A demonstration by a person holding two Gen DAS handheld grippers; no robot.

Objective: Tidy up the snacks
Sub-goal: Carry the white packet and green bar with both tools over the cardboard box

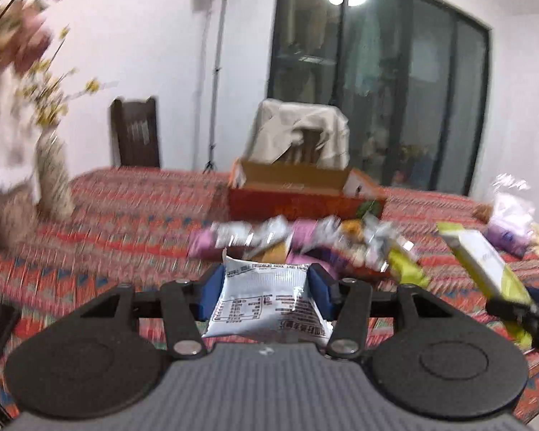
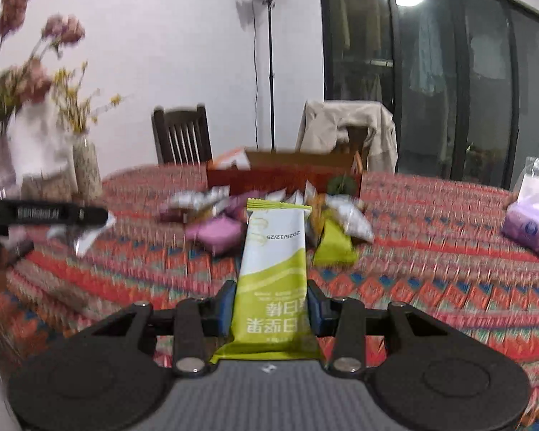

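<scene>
Two packets are off the table at once. The silver sachet (image 1: 266,298) sits pinched between the blue pads of the left gripper (image 1: 266,287), and the green-and-white bar (image 2: 275,280) is clamped lengthwise in the right gripper (image 2: 275,305), both carried above the cloth. Straight ahead at twelve o'clock lies the loose snack pile (image 2: 269,215), and just behind it the open cardboard box (image 2: 284,170). This looks like the carry step, with sorting barely begun. The next move probably calls for lifting both packets over the pile and the box's near wall before letting go. Underneath, a red patterned tablecloth (image 2: 431,269) covers the table. At ten o'clock stands a flower vase (image 2: 86,168), at three o'clock a tissue pack (image 2: 531,222), and beyond them chairs, a lamp stand and dark glass doors.
</scene>
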